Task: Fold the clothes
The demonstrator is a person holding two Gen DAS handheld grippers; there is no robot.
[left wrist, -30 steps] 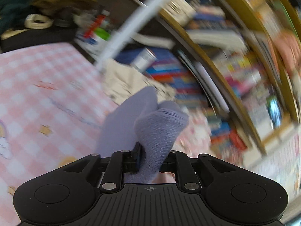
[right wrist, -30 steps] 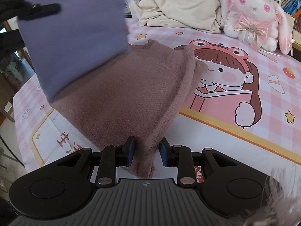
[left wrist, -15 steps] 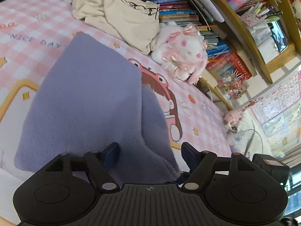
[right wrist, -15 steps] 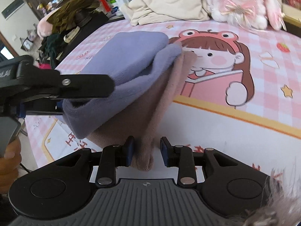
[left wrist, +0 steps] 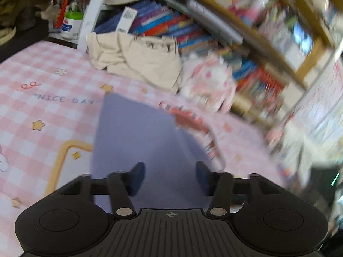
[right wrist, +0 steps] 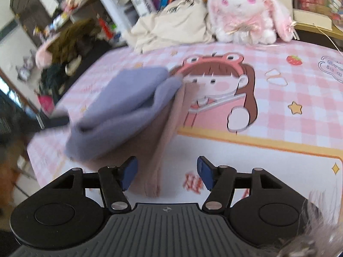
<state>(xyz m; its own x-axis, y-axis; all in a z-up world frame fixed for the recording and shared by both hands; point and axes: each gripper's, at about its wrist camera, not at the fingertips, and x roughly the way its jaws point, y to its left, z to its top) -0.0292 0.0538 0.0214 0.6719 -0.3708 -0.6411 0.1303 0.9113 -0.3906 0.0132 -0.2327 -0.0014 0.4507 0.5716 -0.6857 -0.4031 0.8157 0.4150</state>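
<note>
Both grippers are spread wide and hold nothing: our left gripper (left wrist: 170, 176) hovers over the lavender cloth (left wrist: 137, 141), and our right gripper (right wrist: 166, 171) sits with the edge of the mauve cloth (right wrist: 163, 150) lying loose between its fingers.

We work over a pink checked table cover (right wrist: 289, 90) printed with a cartoon girl in a frog hat (right wrist: 216, 85), stars and the words "NICE DAY". Behind it, filling the far side, stands a crowded bookshelf (left wrist: 214, 25), badly blurred in the left view.

On the cover, the lavender cloth is folded over and lies on top of the mauve cloth, which shows along its right edge and beneath it.

At the back edge of the table a crumpled cream garment (right wrist: 171, 27) is heaped, touching a white and pink plush rabbit (right wrist: 246, 15) just beside it. Further left, off the table, we see a dark pile of clothing (right wrist: 64, 49) and a small white and green jar (left wrist: 71, 24) by a white post.
</note>
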